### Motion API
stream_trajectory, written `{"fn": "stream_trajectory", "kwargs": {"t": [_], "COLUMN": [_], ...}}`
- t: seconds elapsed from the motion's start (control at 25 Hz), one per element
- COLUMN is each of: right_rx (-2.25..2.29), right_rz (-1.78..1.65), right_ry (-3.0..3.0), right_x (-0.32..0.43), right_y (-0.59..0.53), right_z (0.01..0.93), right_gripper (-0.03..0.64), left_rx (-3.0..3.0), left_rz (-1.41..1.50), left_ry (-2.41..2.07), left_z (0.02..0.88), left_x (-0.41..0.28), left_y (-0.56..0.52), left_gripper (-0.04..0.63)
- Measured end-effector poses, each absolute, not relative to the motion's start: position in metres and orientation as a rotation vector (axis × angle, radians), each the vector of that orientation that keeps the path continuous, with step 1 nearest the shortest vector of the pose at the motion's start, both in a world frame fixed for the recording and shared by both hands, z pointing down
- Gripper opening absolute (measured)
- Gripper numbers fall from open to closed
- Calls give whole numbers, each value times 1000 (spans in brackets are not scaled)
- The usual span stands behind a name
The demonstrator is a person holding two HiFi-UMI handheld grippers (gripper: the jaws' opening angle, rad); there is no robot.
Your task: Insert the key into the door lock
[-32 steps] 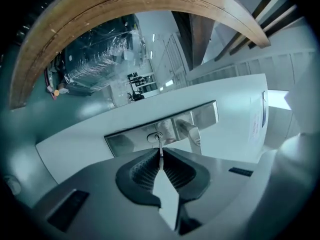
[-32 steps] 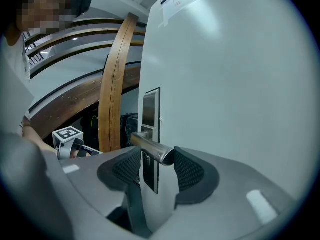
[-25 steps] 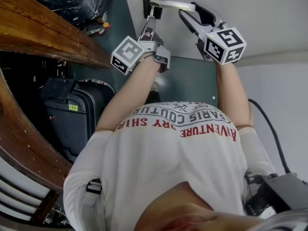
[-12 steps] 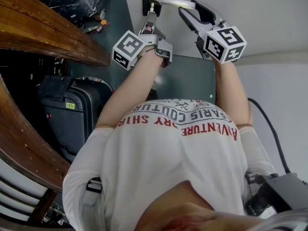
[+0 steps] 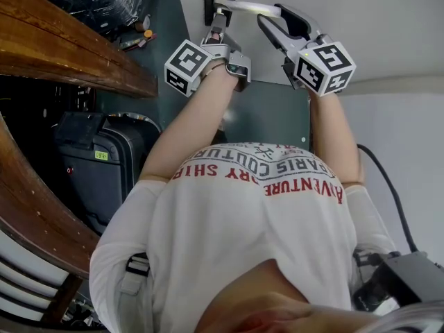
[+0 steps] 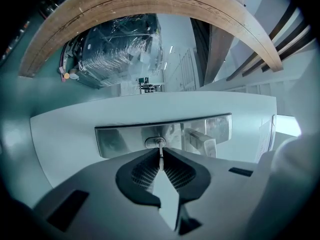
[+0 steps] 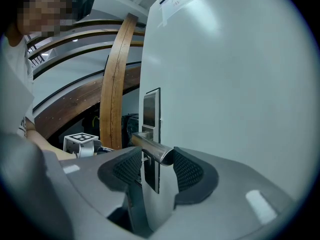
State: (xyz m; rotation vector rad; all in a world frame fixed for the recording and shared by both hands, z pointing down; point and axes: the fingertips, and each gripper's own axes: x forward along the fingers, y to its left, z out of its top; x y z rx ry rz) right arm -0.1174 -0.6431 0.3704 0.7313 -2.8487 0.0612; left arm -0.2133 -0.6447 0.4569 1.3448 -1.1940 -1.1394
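As the left gripper (image 5: pixel 217 22) advances over the last second, the white door (image 5: pixel 361 19) stays fixed directly ahead of both tools. Only the gap in front of the left jaws changes.

1. Lock plate (image 6: pixel 125 139): the metal plate now lies immediately ahead of the left gripper and spans the width of its view. In the head view, the marker cube (image 5: pixel 189 66) of this gripper sits closer to the plate than one second ago.
2. Handle (image 7: pixel 152 150): the lever runs between the pads of the right gripper (image 5: pixel 275 21). The jaws are clamped on its free end. This gripper holds the same position throughout, so the door is judged to be steadied.
3. Key (image 6: pixel 160 154): the left jaws are clenched on it. The blade projects straight forward from the pad tips, on the centre line of the gripper.
4. Keyhole (image 6: pixel 156 143): the blade tip now meets the oval cylinder just ahead of the jaws. Most of the blade remains visible outside it.

Assessment: the approach is complete and the insertion is at its start. The depth of entry cannot be read from these views. The next move calls for a straight push along the blade axis, since any tilt risks binding at the cylinder face.
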Motion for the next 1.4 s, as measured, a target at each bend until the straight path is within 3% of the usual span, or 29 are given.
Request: {"fn": "stream_trajectory", "kwargs": {"t": [0.68, 0.92, 1.12, 1.28, 1.4], "right_rx": [781, 731, 508, 407, 332], "right_rz": [-23, 3, 77, 87, 122], "right_ry": [-2805, -2745, -2760, -2794, -2795], "right_x": [-110, -79, -63, -40, -23], "right_y": [-648, -591, -461, -366, -304], "right_z": [372, 387, 396, 387, 386], "right_gripper": [186, 184, 182, 25, 2], "left_rx": [1595, 1832, 2348, 2534, 2569], "left_rz": [-985, -753, -275, 15, 199], "left_ry": [-1226, -1390, -1437, -1400, -1368], "left_z": [453, 430, 375, 365, 375], "left_x": [-213, -208, -132, -76, -48], "left_y": [-649, -584, -470, -367, -298], "left_gripper": [31, 38, 13, 3, 3]}}
